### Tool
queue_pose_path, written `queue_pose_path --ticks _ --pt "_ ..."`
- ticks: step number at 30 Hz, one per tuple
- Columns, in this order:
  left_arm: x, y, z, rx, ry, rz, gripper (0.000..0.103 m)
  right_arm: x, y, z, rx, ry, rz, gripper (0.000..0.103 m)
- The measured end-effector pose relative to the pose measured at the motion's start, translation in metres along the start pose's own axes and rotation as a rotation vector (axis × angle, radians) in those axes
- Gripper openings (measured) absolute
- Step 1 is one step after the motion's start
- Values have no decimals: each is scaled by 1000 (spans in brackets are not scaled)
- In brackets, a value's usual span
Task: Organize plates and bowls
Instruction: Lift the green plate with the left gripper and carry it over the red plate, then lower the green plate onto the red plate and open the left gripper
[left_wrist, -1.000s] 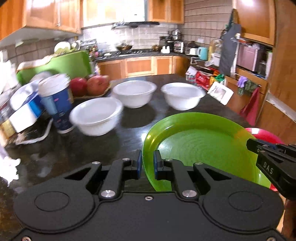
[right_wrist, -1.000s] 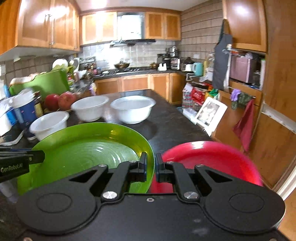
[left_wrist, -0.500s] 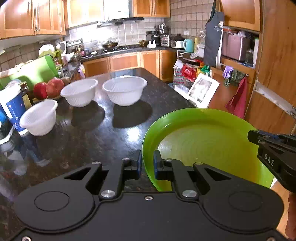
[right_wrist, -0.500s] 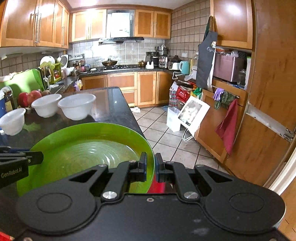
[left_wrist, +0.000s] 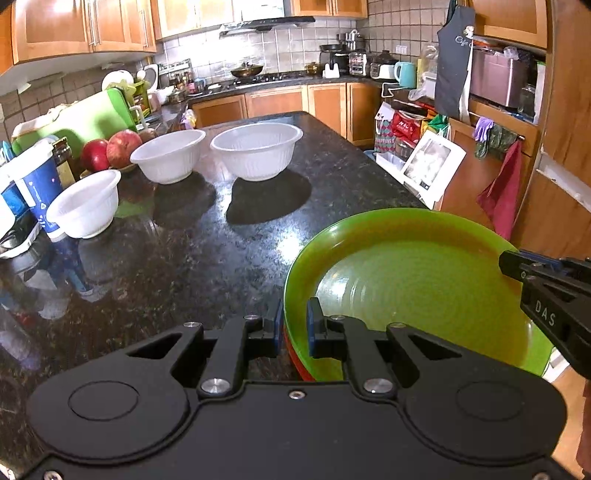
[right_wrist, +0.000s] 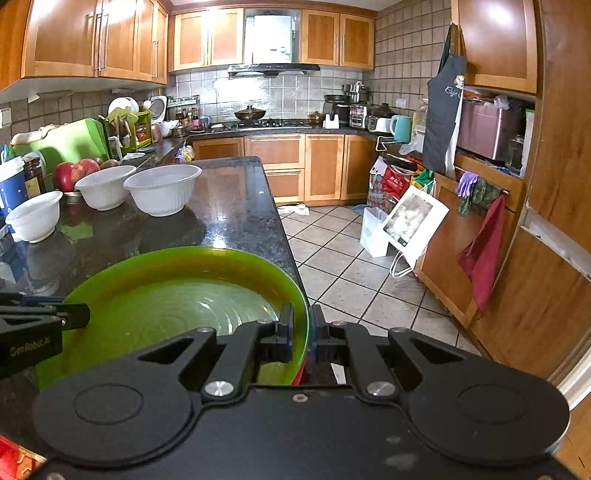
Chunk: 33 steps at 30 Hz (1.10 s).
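A green plate (left_wrist: 417, 280) sits on top of a red plate (left_wrist: 297, 363), of which only a thin rim shows, at the counter's near right edge. My left gripper (left_wrist: 294, 325) is shut on the green plate's left rim. My right gripper (right_wrist: 301, 334) is shut on its right rim (right_wrist: 177, 306), and its finger shows in the left wrist view (left_wrist: 543, 288). Three white bowls stand apart further back: a small one (left_wrist: 86, 208), a middle one (left_wrist: 170, 155) and a large one (left_wrist: 256, 149).
The dark granite counter (left_wrist: 177, 258) ends just right of the plates; tiled floor (right_wrist: 351, 258) lies beyond. A blue-and-white cup (left_wrist: 31, 184), red apples (left_wrist: 110, 147) and a green board (left_wrist: 77, 122) crowd the left side.
Both grippers carried the green plate to the right and lowered it over the red plate, which is now almost hidden beneath it. The bowls have not moved.
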<state>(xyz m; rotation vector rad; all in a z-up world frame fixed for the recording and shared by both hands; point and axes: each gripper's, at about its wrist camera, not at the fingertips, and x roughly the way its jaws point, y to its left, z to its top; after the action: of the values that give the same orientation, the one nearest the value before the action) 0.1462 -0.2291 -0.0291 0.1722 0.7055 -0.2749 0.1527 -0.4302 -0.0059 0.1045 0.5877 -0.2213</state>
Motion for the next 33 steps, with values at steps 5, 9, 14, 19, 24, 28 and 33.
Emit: queue_pose_path --ticks 5,9,14,19,24,28,33 --pt "1 -4 -3 6 3 24 24 -2 0 -3 -13 -8 15 14" --pt "-1 -6 -4 9 -8 28 32 -3 2 -3 -18 -12 23 18" --pt "-7 -5 -1 -1 -13 39 32 -7 0 0 -13 -28 35 19" --pt "-14 5 3 -36 -18 51 32 -14 3 5 -18 -62 48 19" --pt "-21 24 3 -81 -7 76 32 -18 12 12 -25 -66 98 19" --pt "-23 46 2 -103 21 92 32 -19 26 20 -21 -43 168 19" --pt "-25 76 2 -104 33 121 32 -16 55 33 -17 3 236 19"
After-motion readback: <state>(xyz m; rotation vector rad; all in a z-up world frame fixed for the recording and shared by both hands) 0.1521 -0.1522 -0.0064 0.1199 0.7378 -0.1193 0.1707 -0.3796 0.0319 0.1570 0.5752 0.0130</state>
